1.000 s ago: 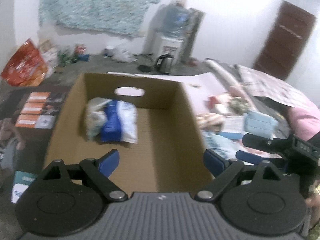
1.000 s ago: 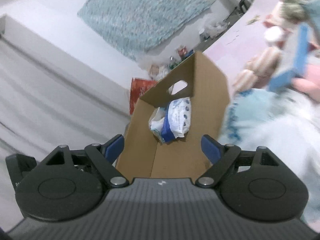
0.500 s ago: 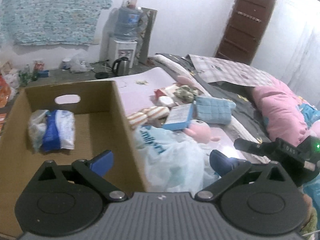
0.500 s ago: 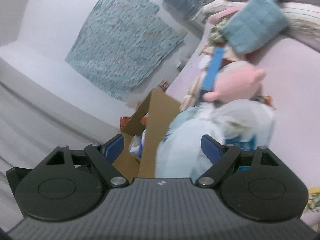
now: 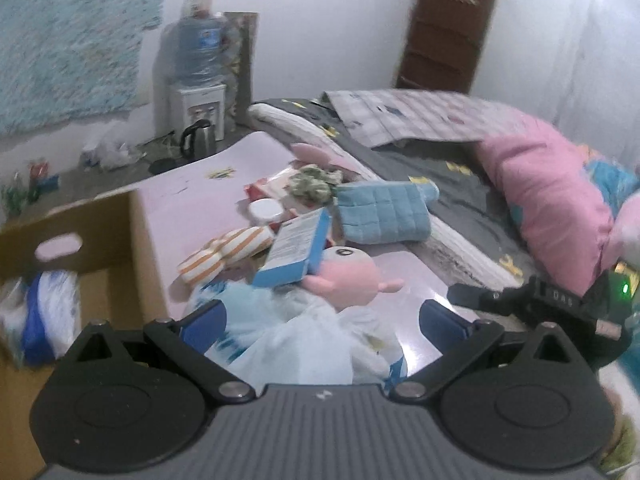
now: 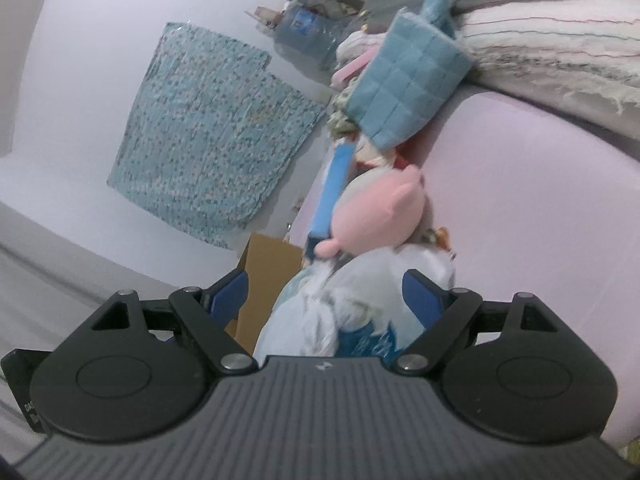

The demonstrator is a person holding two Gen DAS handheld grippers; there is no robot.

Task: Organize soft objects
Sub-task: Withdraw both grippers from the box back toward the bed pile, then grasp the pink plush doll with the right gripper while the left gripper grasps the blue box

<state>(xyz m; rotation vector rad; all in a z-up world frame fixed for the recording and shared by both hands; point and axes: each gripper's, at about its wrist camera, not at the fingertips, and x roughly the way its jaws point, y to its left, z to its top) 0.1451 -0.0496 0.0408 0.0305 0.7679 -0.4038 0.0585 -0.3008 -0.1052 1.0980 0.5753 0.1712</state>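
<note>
Facing the pile, we hold both claws spread and empty: the left claw (image 5: 322,322) and right claw (image 6: 324,294) each frame the white bag (image 5: 308,344) lying just ahead, beside the box (image 5: 120,256), right claw nearer.

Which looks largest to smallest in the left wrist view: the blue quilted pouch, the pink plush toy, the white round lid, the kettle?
1. Blue quilted pouch
2. Pink plush toy, close to the pouch in apparent size and nearer the camera, so unsure
3. Kettle, farther off
4. White round lid
</note>
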